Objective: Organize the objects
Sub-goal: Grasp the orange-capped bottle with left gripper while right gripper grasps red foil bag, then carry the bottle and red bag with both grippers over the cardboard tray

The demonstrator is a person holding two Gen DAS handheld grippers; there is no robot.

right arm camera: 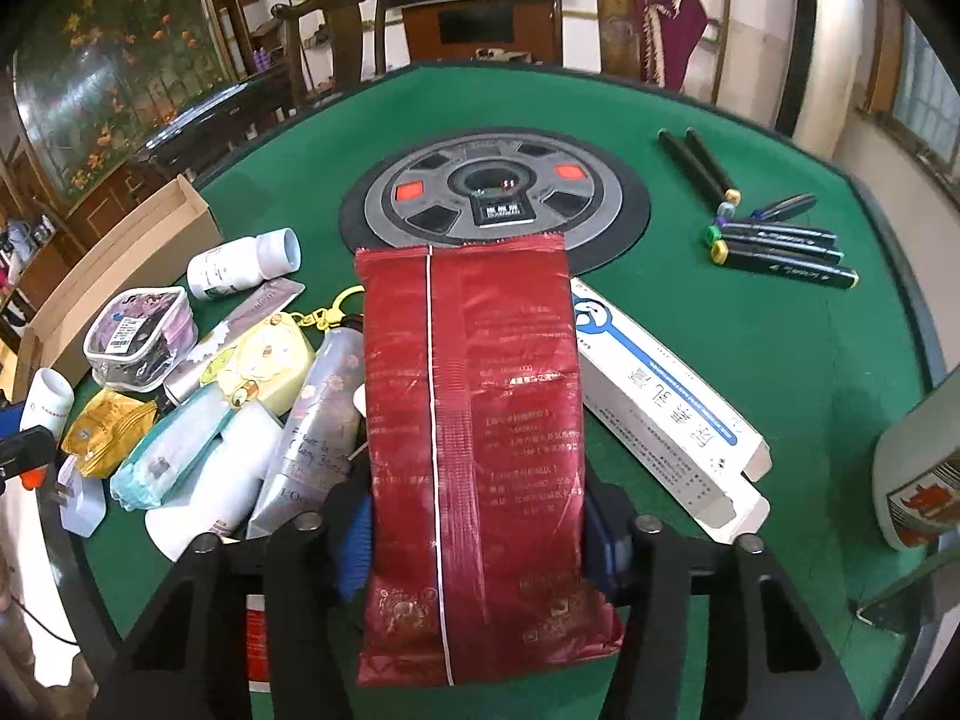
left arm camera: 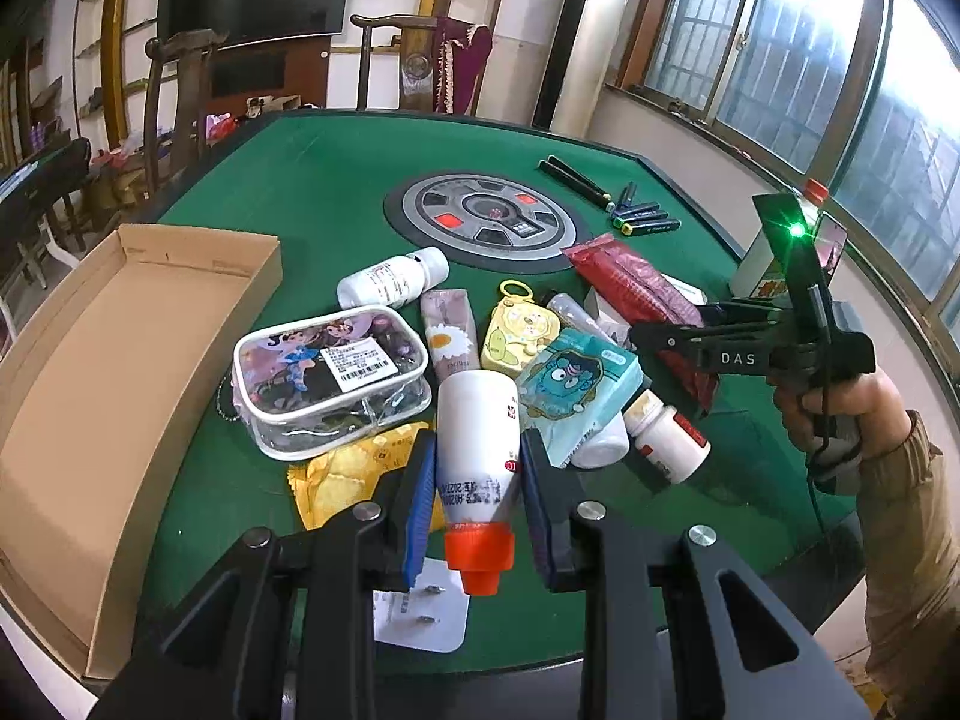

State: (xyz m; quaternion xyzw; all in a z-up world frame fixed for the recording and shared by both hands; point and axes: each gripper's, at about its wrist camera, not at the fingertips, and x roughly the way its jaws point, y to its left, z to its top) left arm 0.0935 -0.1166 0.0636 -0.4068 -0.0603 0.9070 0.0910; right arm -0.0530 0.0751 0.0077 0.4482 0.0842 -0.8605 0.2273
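Note:
My left gripper (left arm camera: 477, 456) is shut on a white bottle with an orange cap (left arm camera: 477, 420); the cap points back at the camera and the bottle hangs just above the pile. A long red foil packet (right arm camera: 474, 420) lies lengthwise between the pads of my right gripper (right arm camera: 480, 498), whose blue pads press on both of its edges. In the left wrist view the right gripper (left arm camera: 645, 339) reaches in from the right, held by a hand, at the red packet (left arm camera: 624, 282). An open cardboard box (left arm camera: 120, 330) stands on the left of the green table (left arm camera: 336, 180).
The pile holds a clear cartoon pouch (left arm camera: 330, 378), a pill bottle (left arm camera: 393, 282), a yellow keychain case (left arm camera: 519, 336), tissue packs (left arm camera: 576, 390), tubes and a yellow snack bag (left arm camera: 348, 474). A white toothpaste box (right arm camera: 660, 408), markers (right arm camera: 780, 246) and a large bottle (right arm camera: 918, 480) lie to the right.

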